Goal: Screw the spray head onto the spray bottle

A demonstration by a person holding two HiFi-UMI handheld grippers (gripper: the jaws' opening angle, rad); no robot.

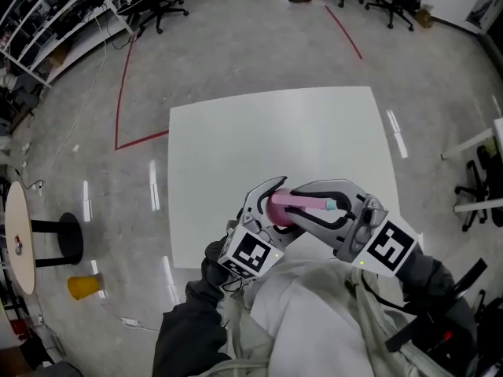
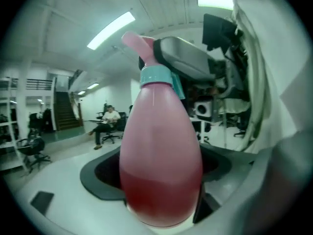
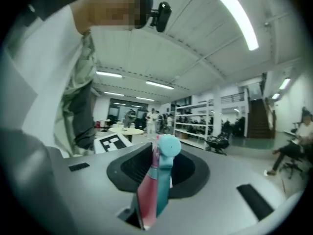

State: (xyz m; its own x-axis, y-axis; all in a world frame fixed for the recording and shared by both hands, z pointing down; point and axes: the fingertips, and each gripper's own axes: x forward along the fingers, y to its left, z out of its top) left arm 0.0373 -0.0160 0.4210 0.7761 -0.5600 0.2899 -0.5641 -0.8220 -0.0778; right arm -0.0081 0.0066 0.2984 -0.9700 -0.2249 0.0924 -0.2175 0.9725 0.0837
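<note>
The pink spray bottle (image 1: 284, 204) lies level in the air over the near edge of the white table (image 1: 275, 132), held between both grippers. My left gripper (image 1: 271, 197) is shut on its wide body, which fills the left gripper view as a pink bottle (image 2: 161, 165) with a teal collar (image 2: 156, 76). The spray head (image 2: 138, 43) sits on top of that collar. My right gripper (image 1: 312, 203) is shut on the spray head (image 3: 159, 180), whose pink and teal parts stand between the jaws in the right gripper view.
A red tape line (image 1: 122, 93) crosses the floor left of the table. A yellow object (image 1: 82, 287) and a small round table (image 1: 20, 234) stand at the left. Office chairs (image 1: 157, 2) and shelving are at the back. A person sits on a chair (image 2: 108, 120) far off.
</note>
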